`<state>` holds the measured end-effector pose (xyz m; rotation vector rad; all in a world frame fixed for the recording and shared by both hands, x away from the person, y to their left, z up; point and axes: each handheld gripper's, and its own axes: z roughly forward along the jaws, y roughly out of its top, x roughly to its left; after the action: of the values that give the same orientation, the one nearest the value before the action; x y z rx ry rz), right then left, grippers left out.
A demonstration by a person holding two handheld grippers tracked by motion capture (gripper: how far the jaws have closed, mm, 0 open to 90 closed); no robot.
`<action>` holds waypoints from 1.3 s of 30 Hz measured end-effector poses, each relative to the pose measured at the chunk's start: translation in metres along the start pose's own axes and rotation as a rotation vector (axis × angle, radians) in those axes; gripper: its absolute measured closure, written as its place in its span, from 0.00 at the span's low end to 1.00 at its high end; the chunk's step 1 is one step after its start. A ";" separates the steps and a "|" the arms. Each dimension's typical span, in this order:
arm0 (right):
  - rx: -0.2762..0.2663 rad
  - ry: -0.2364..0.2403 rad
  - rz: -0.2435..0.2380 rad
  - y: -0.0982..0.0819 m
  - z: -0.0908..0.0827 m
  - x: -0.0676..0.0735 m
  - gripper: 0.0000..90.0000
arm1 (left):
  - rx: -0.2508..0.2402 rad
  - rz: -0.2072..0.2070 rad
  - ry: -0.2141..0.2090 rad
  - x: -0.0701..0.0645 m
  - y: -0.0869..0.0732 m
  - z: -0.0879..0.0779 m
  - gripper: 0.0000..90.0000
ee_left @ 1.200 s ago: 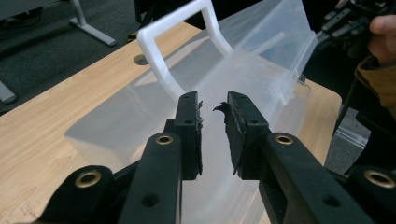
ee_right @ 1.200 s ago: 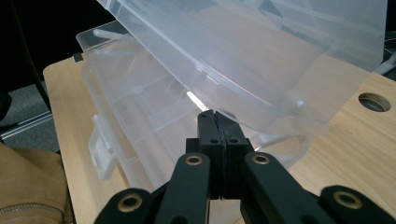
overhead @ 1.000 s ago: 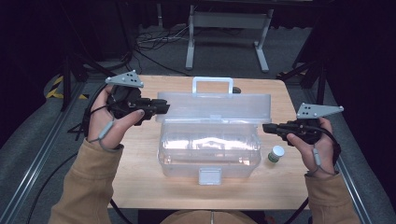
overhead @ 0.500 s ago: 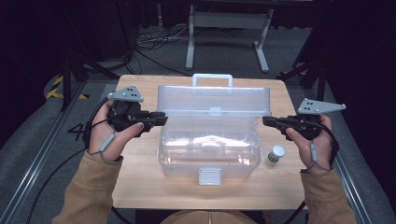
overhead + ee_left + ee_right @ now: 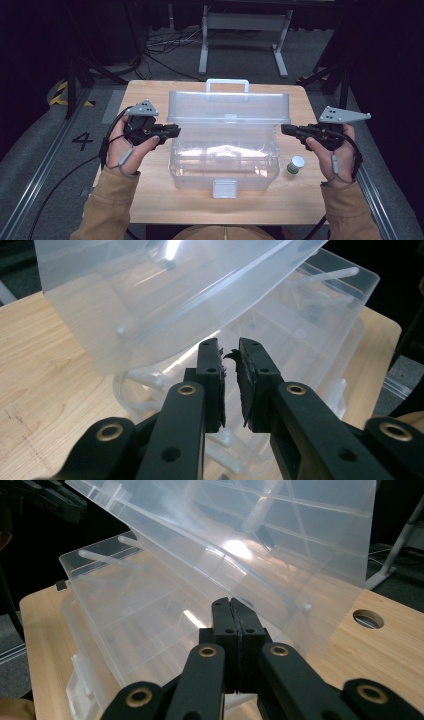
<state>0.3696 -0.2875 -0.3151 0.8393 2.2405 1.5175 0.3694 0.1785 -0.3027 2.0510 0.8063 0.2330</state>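
While a clear plastic storage box (image 5: 223,155) sits mid-worktop (image 5: 150,200) with its lid (image 5: 227,106) raised and leaning back, a person brings a hand-held gripper to each end of it. At the left, the left gripper (image 5: 172,131) noses against the box's near left rim just below the lid; its fingers (image 5: 210,375) stand a narrow gap apart and have just been closing, nothing visibly pinched between them, the lid's edge hanging right above their tips. Centre, the box's white latch (image 5: 224,188) faces the person and its handle (image 5: 227,83) points away. At the right, the right gripper (image 5: 286,129) rests by the opposite rim, fingers (image 5: 231,612) pressed fully together on nothing. A small white-capped bottle (image 5: 295,164) stands beside the box, just under that hand. The lid appears to be mid-swing. Next calls for both tips to bear evenly on its ends, so it pivots without twisting.
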 end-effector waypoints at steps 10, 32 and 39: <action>-0.001 0.004 0.003 -0.002 0.000 0.002 1.00 | -0.062 -0.001 0.036 0.007 -0.009 0.004 1.00; 0.050 -0.140 -0.005 -0.018 -0.011 0.004 0.50 | -0.128 -0.009 0.029 0.021 0.002 0.008 1.00; -0.030 -0.252 0.002 -0.019 -0.005 0.004 0.46 | -0.137 -0.011 0.022 0.023 0.007 0.010 1.00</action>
<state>0.3586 -0.2939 -0.3303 0.9649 2.0307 1.3583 0.3952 0.1831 -0.3061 1.9178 0.7934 0.2974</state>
